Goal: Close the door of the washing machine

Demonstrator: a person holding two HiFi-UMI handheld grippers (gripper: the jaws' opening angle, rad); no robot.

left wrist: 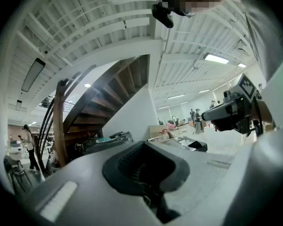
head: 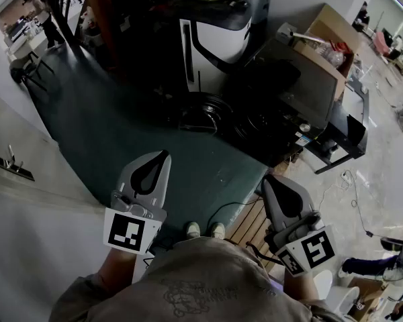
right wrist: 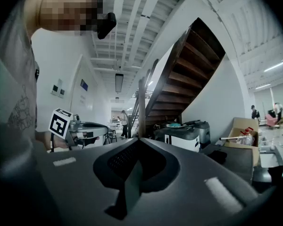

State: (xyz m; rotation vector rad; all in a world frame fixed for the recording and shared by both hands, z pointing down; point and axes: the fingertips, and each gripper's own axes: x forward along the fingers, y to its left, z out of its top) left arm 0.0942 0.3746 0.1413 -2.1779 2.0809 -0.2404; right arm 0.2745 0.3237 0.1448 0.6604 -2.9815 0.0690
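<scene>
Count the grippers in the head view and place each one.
2. The left gripper is low at centre-left, the right gripper low at centre-right, both in front of the person. None seems hidden.

The left gripper [head: 158,161] and right gripper [head: 272,183] are pale grey moulded shells with black teardrop recesses. Each carries a white cube with black square markers [head: 129,232]. The person wears a grey-brown printed shirt [head: 208,280] and pale shoes [head: 193,229].

Left gripper [head: 162,157], right gripper [head: 270,180] hover over floor [head: 87,116].
</scene>
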